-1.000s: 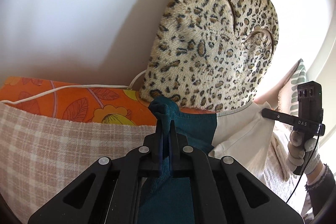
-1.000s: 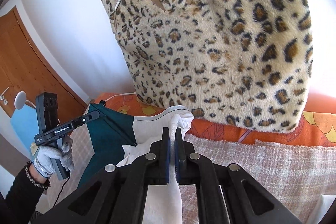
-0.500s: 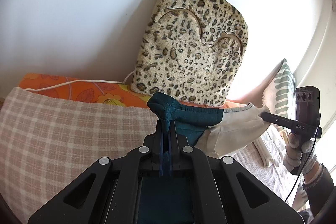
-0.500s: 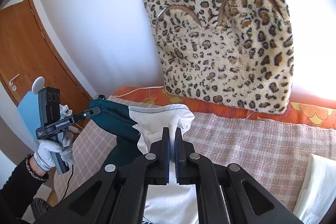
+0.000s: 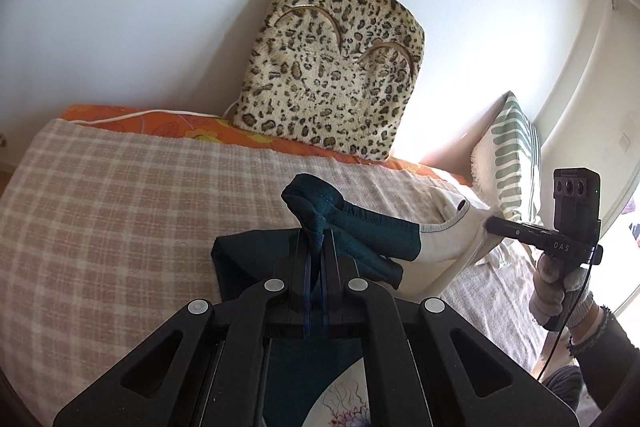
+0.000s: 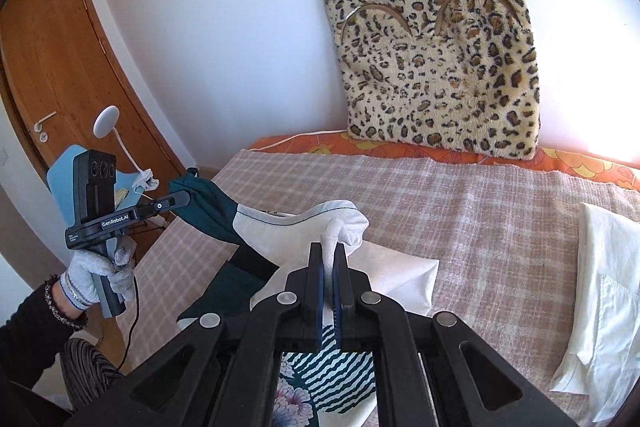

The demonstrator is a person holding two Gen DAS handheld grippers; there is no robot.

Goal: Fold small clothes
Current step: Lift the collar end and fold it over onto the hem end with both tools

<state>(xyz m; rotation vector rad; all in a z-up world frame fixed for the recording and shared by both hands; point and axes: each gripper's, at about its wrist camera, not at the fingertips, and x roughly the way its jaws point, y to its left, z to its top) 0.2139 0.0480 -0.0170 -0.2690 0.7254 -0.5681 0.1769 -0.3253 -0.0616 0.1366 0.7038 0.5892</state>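
A small shirt, half dark teal and half white, hangs stretched between both grippers above the checked bed cover. My left gripper is shut on the bunched teal shoulder. My right gripper is shut on the bunched white shoulder. Each gripper shows in the other's view, held by a gloved hand: the right gripper at the white end, the left gripper at the teal end. A printed front with stripes and flowers hangs below my right gripper.
A leopard-print cushion leans on the white wall at the back of the bed. A striped pillow stands at the right end. Folded white cloth lies at the right. A wooden door and a blue object are at the left.
Both grippers have pulled back from the leopard cushion and risen a little, carrying the shirt stretched between them. More of the checked cover now shows.
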